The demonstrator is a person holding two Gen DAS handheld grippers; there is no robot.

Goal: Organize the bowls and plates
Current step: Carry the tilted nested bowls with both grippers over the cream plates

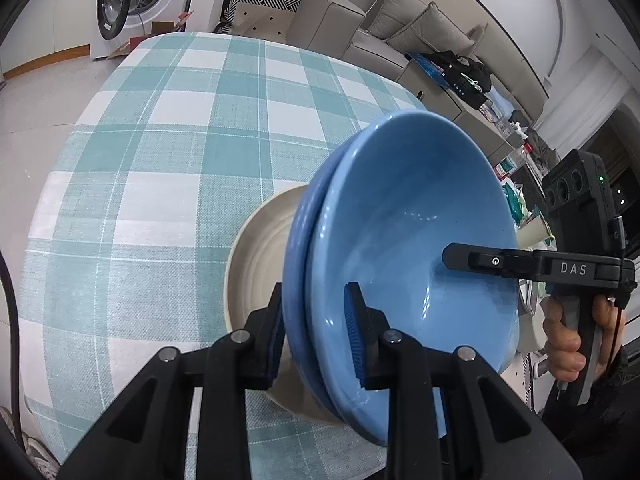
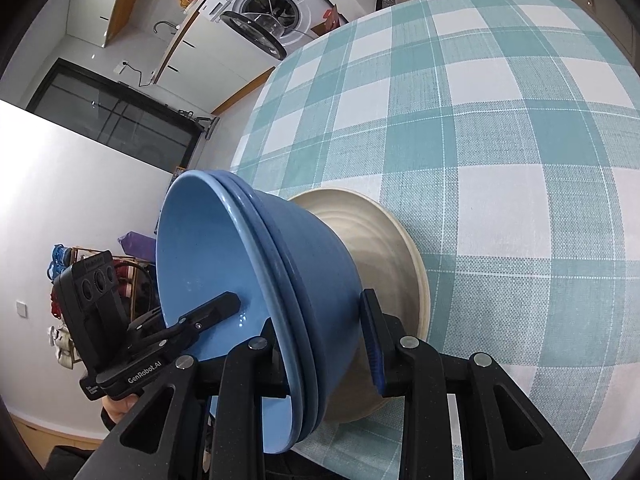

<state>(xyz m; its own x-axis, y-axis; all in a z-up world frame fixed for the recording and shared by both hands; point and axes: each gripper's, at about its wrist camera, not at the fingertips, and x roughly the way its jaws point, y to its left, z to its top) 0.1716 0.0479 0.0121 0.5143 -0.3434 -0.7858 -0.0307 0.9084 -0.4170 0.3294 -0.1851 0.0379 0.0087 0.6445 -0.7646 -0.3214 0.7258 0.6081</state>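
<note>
Two nested blue bowls (image 1: 400, 240) (image 2: 200, 264) sit tilted over a beige ribbed plate (image 1: 256, 248) (image 2: 384, 236) on the checked tablecloth. My left gripper (image 1: 316, 328) is shut on the near rim of both bowls, one finger inside and one outside. On the opposite rim my right gripper (image 2: 320, 344) is shut the same way. Each gripper shows in the other's view, the right gripper (image 1: 460, 260) and the left gripper (image 2: 224, 306) each with one finger inside the bowl. I cannot tell whether the bowls' base touches the plate.
The teal and white checked table (image 1: 160, 140) (image 2: 500, 140) stretches beyond the plate. A washing machine (image 1: 132, 0) (image 2: 264, 20) stands past the far edge, and a grey sofa (image 1: 400, 20) beside it. A person's hand (image 1: 564, 336) holds the right gripper's handle.
</note>
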